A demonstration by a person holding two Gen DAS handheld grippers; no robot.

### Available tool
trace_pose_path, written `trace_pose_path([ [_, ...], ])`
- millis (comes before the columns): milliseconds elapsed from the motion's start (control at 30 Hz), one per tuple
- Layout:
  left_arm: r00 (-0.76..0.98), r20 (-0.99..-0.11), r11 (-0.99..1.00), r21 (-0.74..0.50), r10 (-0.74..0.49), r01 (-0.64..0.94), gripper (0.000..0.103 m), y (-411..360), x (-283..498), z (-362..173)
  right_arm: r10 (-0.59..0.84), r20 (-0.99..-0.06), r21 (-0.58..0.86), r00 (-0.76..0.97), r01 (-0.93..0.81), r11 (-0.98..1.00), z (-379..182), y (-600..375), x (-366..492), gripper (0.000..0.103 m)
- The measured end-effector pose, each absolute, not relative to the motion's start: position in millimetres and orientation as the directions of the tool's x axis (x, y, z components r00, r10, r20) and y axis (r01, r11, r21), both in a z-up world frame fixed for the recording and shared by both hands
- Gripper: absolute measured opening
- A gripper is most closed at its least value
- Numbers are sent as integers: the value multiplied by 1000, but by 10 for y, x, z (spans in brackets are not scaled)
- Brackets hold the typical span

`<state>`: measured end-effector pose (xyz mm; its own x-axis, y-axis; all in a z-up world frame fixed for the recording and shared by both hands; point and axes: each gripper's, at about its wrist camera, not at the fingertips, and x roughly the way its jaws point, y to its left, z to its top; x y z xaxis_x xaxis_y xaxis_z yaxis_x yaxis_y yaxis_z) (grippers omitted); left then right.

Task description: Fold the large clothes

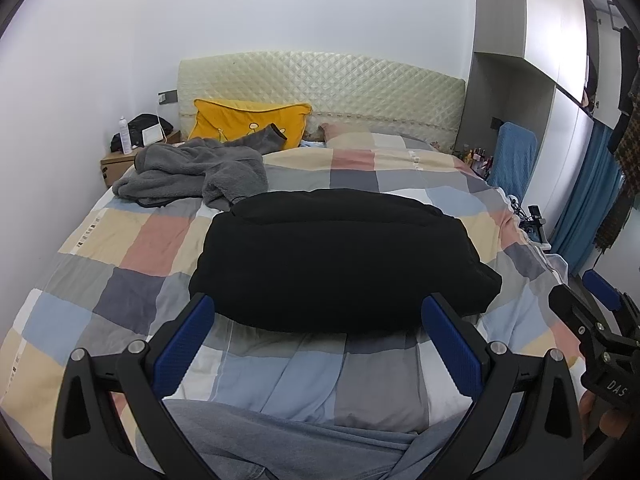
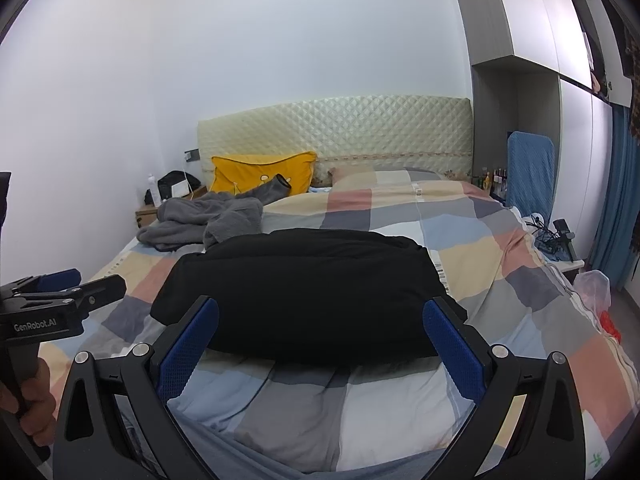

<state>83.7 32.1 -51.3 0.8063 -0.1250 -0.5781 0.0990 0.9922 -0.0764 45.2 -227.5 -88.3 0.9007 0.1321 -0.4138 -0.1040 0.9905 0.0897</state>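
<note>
Folded garment (image 1: pixel 340 256) lies mid-bed on the quilt (image 1: pixel 120 248). Crumpled fleece (image 1: pixel 192 172) far-left of it, pillow (image 1: pixel 248 122) behind the fleece against the headboard (image 1: pixel 340 84). Nightstand (image 1: pixel 116 162) far left; small items, possibly bottles (image 1: pixel 476 158), far right.

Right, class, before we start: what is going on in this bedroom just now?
A person holds a claw in each hand over a bed with a checked quilt. The black garment lies folded into a bundle on it. The left claw and right claw are both open, holding nothing. A grey fleece garment lies unfolded near the yellow pillow.
</note>
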Motion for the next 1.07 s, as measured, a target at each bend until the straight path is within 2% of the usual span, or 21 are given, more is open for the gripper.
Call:
trace_pose_path([
  [1067,794,-592,990,-71,-139,120,103,215,814,-549,127,-426,98,896,-94,991,-929,-2335,458,103],
])
